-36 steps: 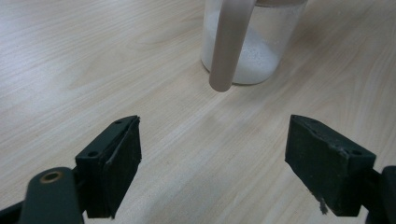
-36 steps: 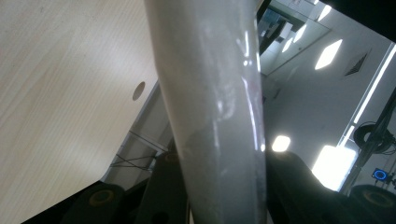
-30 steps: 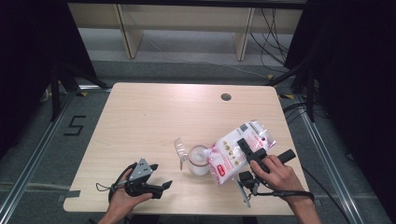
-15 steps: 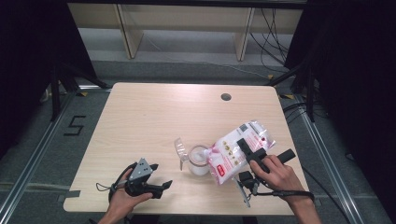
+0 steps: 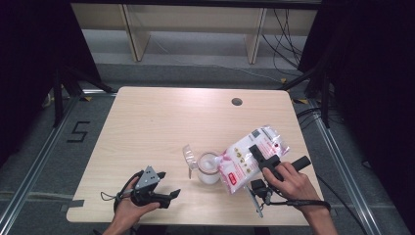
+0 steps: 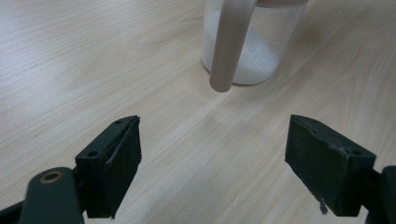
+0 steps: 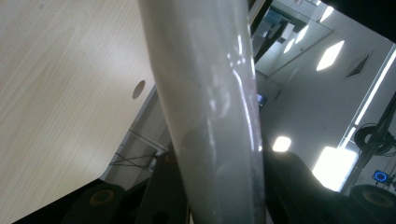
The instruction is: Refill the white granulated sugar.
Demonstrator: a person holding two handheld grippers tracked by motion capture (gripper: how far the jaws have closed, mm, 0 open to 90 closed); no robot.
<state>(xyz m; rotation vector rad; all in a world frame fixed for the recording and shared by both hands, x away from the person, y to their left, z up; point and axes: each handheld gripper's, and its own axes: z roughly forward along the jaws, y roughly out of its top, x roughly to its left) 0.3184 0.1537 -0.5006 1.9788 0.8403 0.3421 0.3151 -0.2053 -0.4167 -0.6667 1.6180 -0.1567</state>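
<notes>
right gripper [image 5: 264,159]: I had its jaws clamped on the soft bag [image 5: 244,161], tilted over the jar [image 5: 208,167] | bag slack, shifting, slippery; I judged a hold near its upper end best | left gripper [image 5: 166,196]: jaws open, empty, jar ahead of them on the bench [image 5: 161,117]

A jar [image 5: 208,168] stands on the tabletop [image 5: 166,122] near its front edge. A tilted bag [image 5: 247,159] leans over the jar from the right. The left claw [image 5: 164,186] lies left of the jar, well apart.
</notes>
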